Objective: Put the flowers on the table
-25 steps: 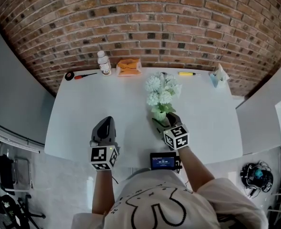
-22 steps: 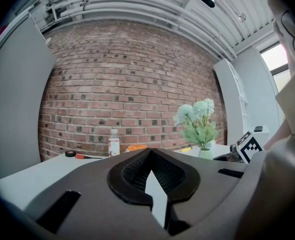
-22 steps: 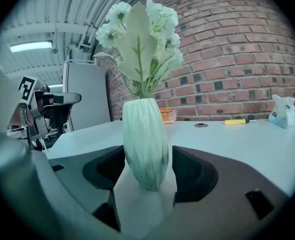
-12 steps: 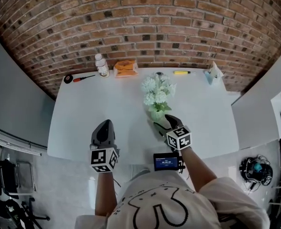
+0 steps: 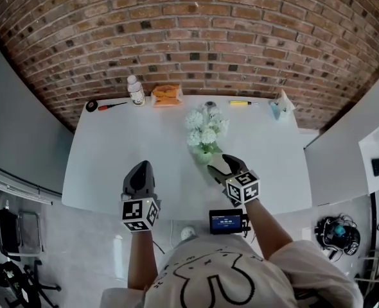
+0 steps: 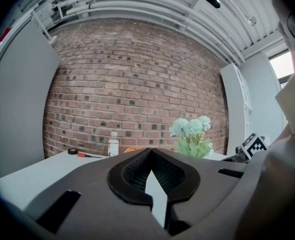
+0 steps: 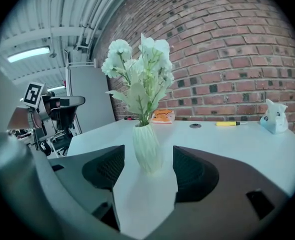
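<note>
White flowers point(image 5: 203, 126) stand upright in a pale green ribbed vase point(image 5: 204, 154) near the middle of the white table point(image 5: 125, 146). My right gripper point(image 5: 219, 165) is just in front of the vase and to its right, open and holding nothing. In the right gripper view the vase point(image 7: 147, 151) rests on the table just beyond the spread jaws of that gripper point(image 7: 147, 173), apart from both, with the flowers point(image 7: 140, 69) above. My left gripper point(image 5: 141, 169) hovers over the table's front left, shut and empty. The left gripper view shows its tips point(image 6: 150, 153) together and the flowers point(image 6: 191, 131) off to the right.
Along the table's far edge by the brick wall lie a tape roll point(image 5: 91, 106), a red screwdriver point(image 5: 112, 104), a white bottle point(image 5: 136, 90), an orange packet point(image 5: 166, 95), a yellow pen point(image 5: 241, 102) and a pale blue figure point(image 5: 279, 106). A small screen device point(image 5: 226, 221) hangs at the front edge.
My right gripper has drawn back from the vase toward the front edge, and the vase now stands free on the table. The left gripper has kept its place.
</note>
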The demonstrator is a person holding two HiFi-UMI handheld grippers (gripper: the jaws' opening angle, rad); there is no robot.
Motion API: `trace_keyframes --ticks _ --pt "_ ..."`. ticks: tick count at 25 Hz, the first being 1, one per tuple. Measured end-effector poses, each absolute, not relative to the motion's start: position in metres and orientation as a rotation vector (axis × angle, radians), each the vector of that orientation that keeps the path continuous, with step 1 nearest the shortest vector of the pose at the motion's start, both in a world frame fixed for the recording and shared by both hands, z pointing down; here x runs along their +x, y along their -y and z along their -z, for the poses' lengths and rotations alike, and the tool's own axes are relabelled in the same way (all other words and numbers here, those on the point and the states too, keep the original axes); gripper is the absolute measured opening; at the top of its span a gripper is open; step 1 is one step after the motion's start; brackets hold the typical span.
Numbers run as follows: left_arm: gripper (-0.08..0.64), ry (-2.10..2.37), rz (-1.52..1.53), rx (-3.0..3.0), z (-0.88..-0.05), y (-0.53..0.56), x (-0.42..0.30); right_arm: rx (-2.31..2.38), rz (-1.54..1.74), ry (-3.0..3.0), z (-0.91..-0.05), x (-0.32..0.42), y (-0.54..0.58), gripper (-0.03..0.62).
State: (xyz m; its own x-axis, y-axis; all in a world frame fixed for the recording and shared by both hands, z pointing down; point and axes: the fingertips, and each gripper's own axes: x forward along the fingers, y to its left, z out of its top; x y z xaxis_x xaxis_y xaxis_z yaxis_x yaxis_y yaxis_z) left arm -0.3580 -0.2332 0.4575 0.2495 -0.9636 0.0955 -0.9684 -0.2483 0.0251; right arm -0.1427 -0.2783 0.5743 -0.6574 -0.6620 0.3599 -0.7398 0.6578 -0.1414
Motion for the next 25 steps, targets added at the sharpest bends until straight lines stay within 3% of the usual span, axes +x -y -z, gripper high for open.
trace_keyframes --ticks 25 --pt "0.012 1.973 -0.036 2.311 -0.448 0.224 -0.318 1.112 -0.280 2.655 -0.524 -0.085 0.301 0.255"
